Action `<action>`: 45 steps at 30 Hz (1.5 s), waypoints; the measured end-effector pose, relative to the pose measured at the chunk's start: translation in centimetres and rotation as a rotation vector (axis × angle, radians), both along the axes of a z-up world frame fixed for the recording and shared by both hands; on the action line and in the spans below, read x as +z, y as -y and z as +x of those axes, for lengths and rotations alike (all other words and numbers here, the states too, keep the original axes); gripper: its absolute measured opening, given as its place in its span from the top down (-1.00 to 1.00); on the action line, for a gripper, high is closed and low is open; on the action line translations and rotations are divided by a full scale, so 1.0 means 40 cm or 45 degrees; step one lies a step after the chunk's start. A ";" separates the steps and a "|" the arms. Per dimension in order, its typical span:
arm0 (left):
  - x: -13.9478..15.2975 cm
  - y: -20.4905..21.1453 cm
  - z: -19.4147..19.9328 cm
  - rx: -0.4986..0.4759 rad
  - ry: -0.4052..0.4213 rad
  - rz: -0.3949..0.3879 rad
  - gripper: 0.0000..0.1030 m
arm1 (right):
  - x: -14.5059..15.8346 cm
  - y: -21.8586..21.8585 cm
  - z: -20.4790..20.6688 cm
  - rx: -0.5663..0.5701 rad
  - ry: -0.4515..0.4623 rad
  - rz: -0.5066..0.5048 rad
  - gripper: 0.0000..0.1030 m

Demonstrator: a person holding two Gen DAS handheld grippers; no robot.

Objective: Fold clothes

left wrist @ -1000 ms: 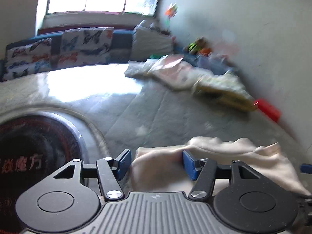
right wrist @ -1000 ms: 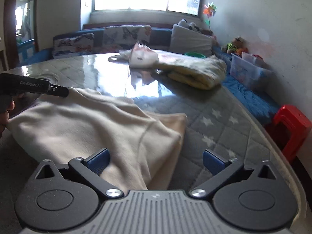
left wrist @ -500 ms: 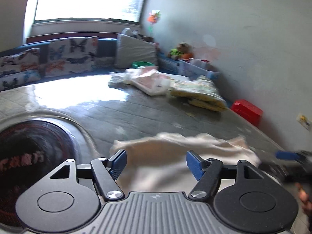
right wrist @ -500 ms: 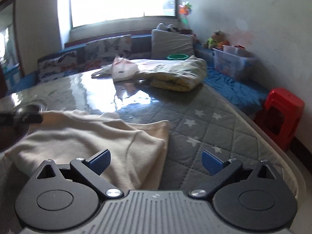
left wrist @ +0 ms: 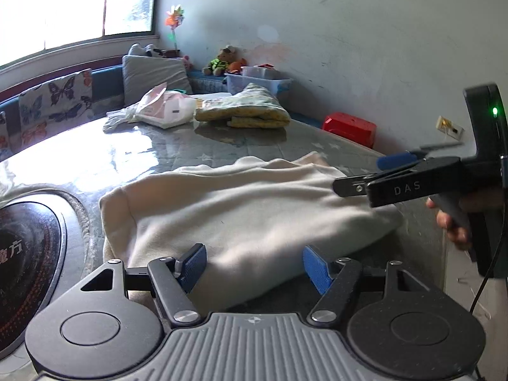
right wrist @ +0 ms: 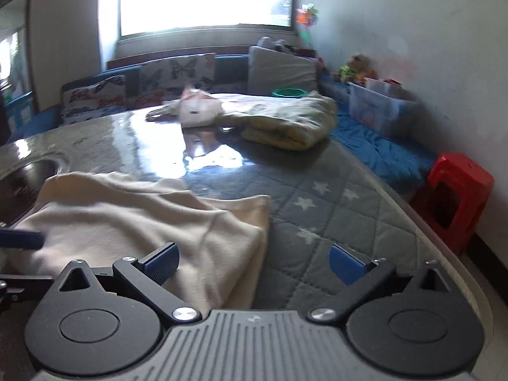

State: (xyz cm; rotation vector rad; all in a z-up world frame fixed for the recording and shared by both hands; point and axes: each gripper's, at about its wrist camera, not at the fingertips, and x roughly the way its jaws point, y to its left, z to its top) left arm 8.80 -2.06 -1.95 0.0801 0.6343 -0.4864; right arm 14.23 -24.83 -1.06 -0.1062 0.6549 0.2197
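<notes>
A cream garment (left wrist: 254,212) lies folded in a thick bundle on the grey star-quilted table cover (right wrist: 333,209). My left gripper (left wrist: 255,266) hovers at the bundle's near edge. Its blue pads stand apart on either side of a cloth ridge without pinching it. My right gripper (right wrist: 254,262) is open wide over the garment's (right wrist: 143,222) right corner, its left pad above the cloth and its right pad above the quilt. In the left wrist view the right gripper (left wrist: 371,174) shows at the right, held by a hand (left wrist: 451,222). A blue pad of the left gripper (right wrist: 22,239) enters the right wrist view at the left edge.
A round black cooktop (left wrist: 22,244) is set in the table at the left. A folded yellow blanket (left wrist: 247,111) and a white bag (left wrist: 165,108) lie at the far end. A red stool (right wrist: 454,197) stands past the table's right edge, near a clear storage box (right wrist: 377,108).
The left wrist view has swung and rolled, so more of the garment and the right gripper now show. The left jaws stand a little wider. The right gripper has hardly moved.
</notes>
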 end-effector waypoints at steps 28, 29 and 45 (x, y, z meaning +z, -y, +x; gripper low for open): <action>0.032 -0.050 -0.021 -0.143 -0.010 -0.082 0.97 | 0.035 -0.097 -0.125 0.483 -0.092 -0.029 0.95; 0.037 -0.048 -0.017 -0.130 0.004 -0.085 0.95 | 0.039 -0.097 -0.127 0.487 -0.079 -0.035 0.95; 0.012 -0.024 0.006 -0.233 -0.061 -0.034 0.73 | 0.007 -0.161 0.020 0.515 -0.152 0.005 0.45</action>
